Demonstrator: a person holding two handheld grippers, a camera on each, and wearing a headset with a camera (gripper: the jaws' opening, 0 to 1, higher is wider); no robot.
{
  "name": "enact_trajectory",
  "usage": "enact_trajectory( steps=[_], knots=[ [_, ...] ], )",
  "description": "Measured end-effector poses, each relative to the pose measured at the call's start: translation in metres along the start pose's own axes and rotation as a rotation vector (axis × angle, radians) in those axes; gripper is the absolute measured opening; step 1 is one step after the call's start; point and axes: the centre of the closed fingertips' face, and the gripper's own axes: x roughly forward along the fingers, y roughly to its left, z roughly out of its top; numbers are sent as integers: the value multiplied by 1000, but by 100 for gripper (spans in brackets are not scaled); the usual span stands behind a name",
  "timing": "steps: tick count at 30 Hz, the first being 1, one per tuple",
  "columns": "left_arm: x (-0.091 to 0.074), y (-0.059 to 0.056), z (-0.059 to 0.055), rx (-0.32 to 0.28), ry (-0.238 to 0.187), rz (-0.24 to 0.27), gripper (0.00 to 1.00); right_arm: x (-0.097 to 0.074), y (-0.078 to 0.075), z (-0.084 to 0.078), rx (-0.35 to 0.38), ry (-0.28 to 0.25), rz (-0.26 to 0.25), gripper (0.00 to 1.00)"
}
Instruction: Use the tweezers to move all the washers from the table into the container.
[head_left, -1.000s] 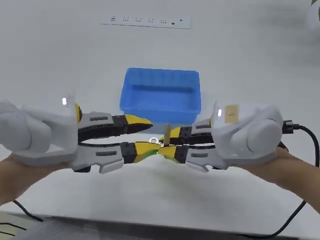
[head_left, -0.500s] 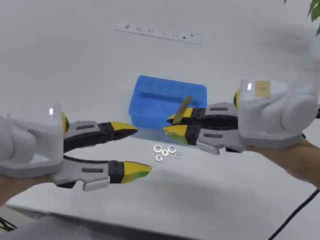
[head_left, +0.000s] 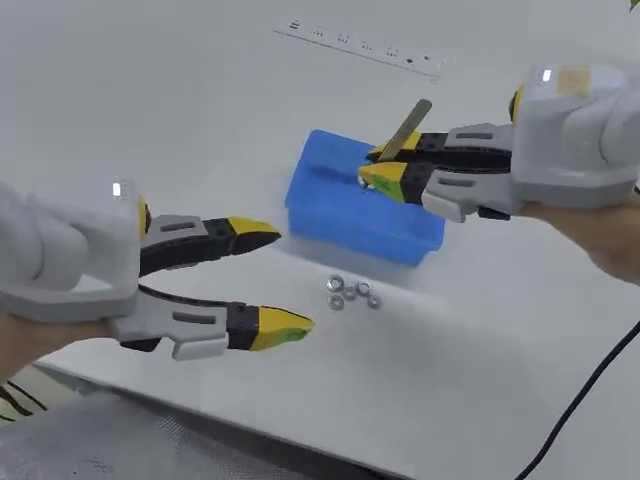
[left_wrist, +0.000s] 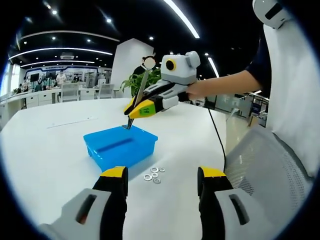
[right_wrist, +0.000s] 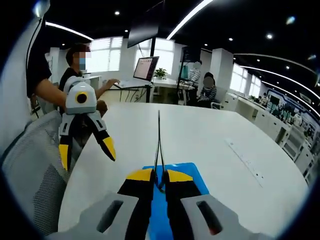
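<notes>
Above container (head_left: 335, 222): right gripper (head_left: 380, 165) clenched on tweezers (head_left: 405, 130), tips angled down inside rim, likely for drop; held washer too small to tell. Just beside container's near wall: washers (head_left: 350, 292) clustered on table (head_left: 450, 380). Left gripper (head_left: 285, 280) released, idle near container, probably keeping clear.

A cluster of washers (head_left: 352, 292) lies on the surface (head_left: 180, 110) just before the container (head_left: 360, 235), a power strip (head_left: 365, 48) well behind it, the left tongs (head_left: 295, 278) to the washers' left and the right tongs (head_left: 366, 165), gripping tweezers (head_left: 410, 123), seemingly above the container's edge.
</notes>
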Motion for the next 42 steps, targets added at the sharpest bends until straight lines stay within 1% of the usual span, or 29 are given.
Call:
enact_trajectory(
  steps=[3, 6, 8, 11, 12, 13, 14, 17, 20, 21, 22, 25, 30, 33, 37, 42],
  knots=[
    [-3, 3, -2, -10, 2, 16, 61, 11, -11, -17, 11, 37, -2, 9],
    [-9, 10, -6, -9, 15, 36, 59, 18, -16, -27, 14, 53, 1, 9],
    [-12, 14, -7, -24, 17, 45, 58, 24, -20, -35, 19, 62, 1, 9],
    [-15, 18, -8, -29, 20, 58, 58, 31, -26, -46, 30, 72, -1, 9],
    [-17, 20, -8, -28, 19, 65, 57, 33, -26, -48, 30, 72, -1, 9],
    [-18, 23, -6, 3, 14, 83, 56, 35, -27, -51, 26, 73, -1, 9],
    [-21, 26, -4, 10, 11, 99, 55, 36, -27, -53, 26, 71, -1, 9],
    [-25, 33, -1, -20, -8, 117, 54, 40, -26, -59, 32, 69, 0, 9],
    [-25, 34, -5, -21, 11, 122, 54, 42, -24, -66, 46, 76, 5, 9],
    [-25, 35, -6, -10, 19, 126, 54, 43, -23, -68, 44, 80, 7, 9],
    [-25, 36, -6, 3, 22, 134, 53, 43, -22, -69, 41, 83, 9, 9],
    [-23, 36, -5, -19, 9, 132, 51, 44, -21, -71, 40, 88, 13, 10],
    [-21, 35, -7, -25, 22, 128, 51, 46, -19, -74, 40, 93, 23, 10],
    [-20, 35, -10, -19, 36, 126, 51, 46, -20, -74, 58, 87, 20, 10],
    [-20, 34, -6, -22, 24, 130, 51, 46, -20, -73, 55, 87, 23, 11],
    [-19, 36, -4, -12, 30, 127, 51, 44, -22, -70, 46, 84, 14, 11]
  ],
)
